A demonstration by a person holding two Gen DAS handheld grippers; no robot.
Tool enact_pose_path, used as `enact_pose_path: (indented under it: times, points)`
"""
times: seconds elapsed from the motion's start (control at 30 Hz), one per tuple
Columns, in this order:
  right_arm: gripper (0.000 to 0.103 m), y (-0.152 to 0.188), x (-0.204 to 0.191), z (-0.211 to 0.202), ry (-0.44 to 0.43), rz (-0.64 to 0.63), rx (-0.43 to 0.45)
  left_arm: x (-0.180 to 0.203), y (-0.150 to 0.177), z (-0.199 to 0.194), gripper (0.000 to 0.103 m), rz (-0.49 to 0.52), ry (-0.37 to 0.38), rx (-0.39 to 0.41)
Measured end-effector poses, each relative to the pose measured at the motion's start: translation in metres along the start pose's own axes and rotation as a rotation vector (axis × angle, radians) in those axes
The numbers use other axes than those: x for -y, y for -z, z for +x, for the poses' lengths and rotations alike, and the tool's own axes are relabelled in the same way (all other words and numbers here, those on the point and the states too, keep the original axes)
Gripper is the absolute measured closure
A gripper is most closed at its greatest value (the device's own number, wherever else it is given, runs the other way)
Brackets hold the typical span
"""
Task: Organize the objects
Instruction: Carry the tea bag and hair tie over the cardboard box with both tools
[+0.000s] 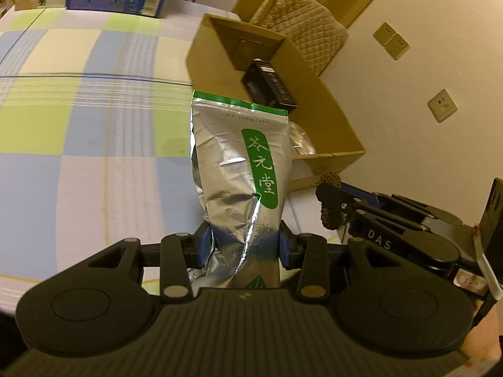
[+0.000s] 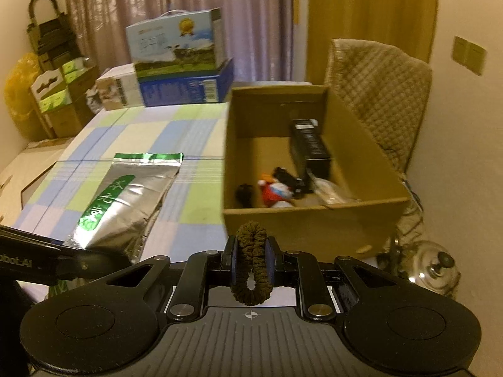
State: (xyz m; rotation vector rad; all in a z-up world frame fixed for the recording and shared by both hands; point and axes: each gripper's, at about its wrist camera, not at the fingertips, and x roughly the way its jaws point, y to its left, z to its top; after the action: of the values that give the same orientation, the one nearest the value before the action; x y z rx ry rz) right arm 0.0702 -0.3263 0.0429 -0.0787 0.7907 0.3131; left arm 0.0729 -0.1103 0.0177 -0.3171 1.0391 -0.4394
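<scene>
My left gripper (image 1: pixel 243 245) is shut on the lower end of a silver foil tea bag with a green label (image 1: pixel 240 163) and holds it up over the checked tablecloth; the bag also shows in the right wrist view (image 2: pixel 125 201). My right gripper (image 2: pixel 250 262) is shut on a dark brown hair scrunchie (image 2: pixel 251 264), just in front of an open cardboard box (image 2: pixel 308 220). The scrunchie (image 1: pixel 330 202) and the box (image 1: pixel 317 94) show in the left wrist view too. Inside the box lie a black carton (image 2: pixel 309 147), a red and white toy (image 2: pixel 276 193) and a clear wrapper.
A table with a blue, green and white checked cloth (image 2: pixel 151 132). Stacked printed cartons (image 2: pixel 179 62) stand at its far end. A chair with a quilted cover (image 2: pixel 377 84) stands behind the box. A metal kettle (image 2: pixel 430 267) sits low at the right. More boxes stand at the left wall.
</scene>
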Motion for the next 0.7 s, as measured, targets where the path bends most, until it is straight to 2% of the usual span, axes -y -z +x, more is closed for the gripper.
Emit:
enact_pose_path:
  times: [0.3,0.7]
  points:
    - [0.088,0.002,0.032,-0.018,0.039,0.034,0.017,0.031,-0.004,0.011,0.068,0.008,0.039,-0.012]
    - [0.088,-0.016,0.062,-0.023,0.075,0.024,0.050,0.061,-0.027,0.025,0.068,-0.003,0.063,0.004]
